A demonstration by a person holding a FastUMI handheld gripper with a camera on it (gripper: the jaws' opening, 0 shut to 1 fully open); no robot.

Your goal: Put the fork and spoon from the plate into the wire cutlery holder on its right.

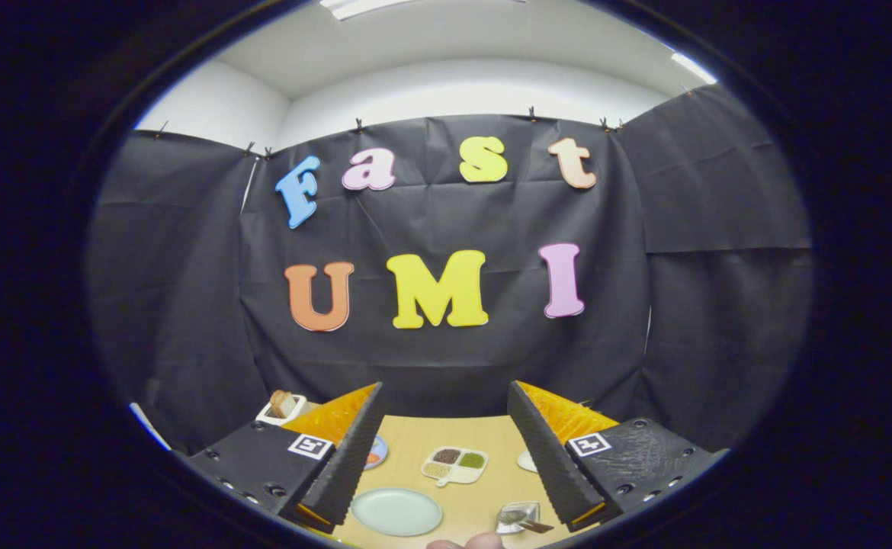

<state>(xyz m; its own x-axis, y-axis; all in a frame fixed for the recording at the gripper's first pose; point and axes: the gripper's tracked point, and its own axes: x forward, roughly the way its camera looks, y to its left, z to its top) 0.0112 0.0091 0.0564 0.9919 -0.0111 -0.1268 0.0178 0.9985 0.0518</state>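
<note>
The gripper hung above the wooden table, jaws spread wide and holding nothing. Between the fingers, near, lay the pale plate; just right of it the wire cutlery holder held cutlery. Farther off sat a divided dish

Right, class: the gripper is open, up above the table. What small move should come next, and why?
Probably tilt the gripper down toward the plate to check it. The fingers stand open with nothing between them, aimed at the wall. The plate looks bare, and something like cutlery seems to sit in the wire holder on its right, though it is too small to be sure.
</note>
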